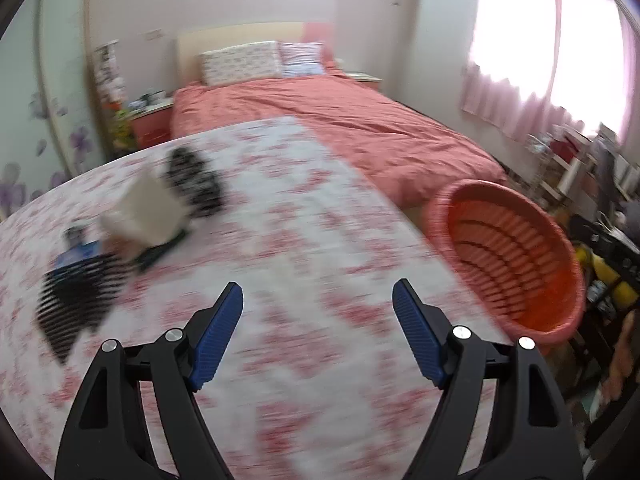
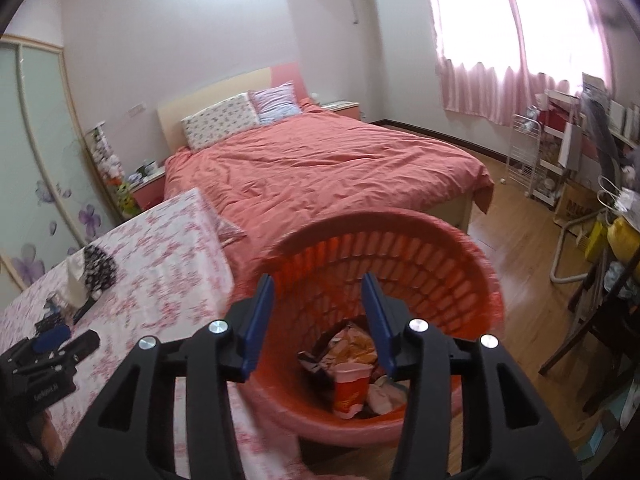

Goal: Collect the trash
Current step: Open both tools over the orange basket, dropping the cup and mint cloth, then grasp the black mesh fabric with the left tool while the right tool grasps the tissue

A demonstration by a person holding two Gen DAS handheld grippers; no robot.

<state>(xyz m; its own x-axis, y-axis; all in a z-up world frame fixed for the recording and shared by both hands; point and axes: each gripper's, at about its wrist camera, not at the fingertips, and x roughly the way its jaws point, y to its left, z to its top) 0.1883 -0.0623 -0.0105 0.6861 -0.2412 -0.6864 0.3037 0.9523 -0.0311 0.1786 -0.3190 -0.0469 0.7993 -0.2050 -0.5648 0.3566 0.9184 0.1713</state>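
Nearest the right lens: right tool [image 2: 318, 286], black plastic arms with ribbed blue pads [image 2: 262, 320], jaws partly apart and gripping nothing, poised over the mouth of the basket [image 2: 440, 248]. Basket round, red-orange plastic, walls of slotted lattice, rim smooth and thick, standing on the wood floor [image 2: 520, 292] just beside the bench [image 2: 168, 248]. Trash at the bottom: a red paper cup [image 2: 350, 388] with white rim, upright; a crinkled orange snack wrapper [image 2: 352, 344] behind it; a crumpled white scrap [image 2: 380, 398] to its right.

In the left view: left tool [image 1: 318, 292], same black arms and ribbed blue pads, jaws wide and empty, above the bench cloth [image 1: 304, 240]. Cloth white with a red floral print, heavily smeared by motion blur. Basket [image 1: 516, 240] off the bench's right edge, tilted rim toward the lens. Far left on the cloth, a blurred cluster: a white boxy thing [image 1: 148, 208], a black-and-white speckled thing [image 1: 196, 180] behind it, a dark striped shape [image 1: 76, 300] in front; too blurred to identify.

Beyond the bench, a bed [image 2: 320, 168] under a rumpled salmon cover, two patterned pillows [image 2: 220, 120] against a pale headboard. Pink curtains [image 2: 500, 84] at a bright window on the right. Frosted wardrobe door [image 2: 36, 160] with purple flowers on the left.
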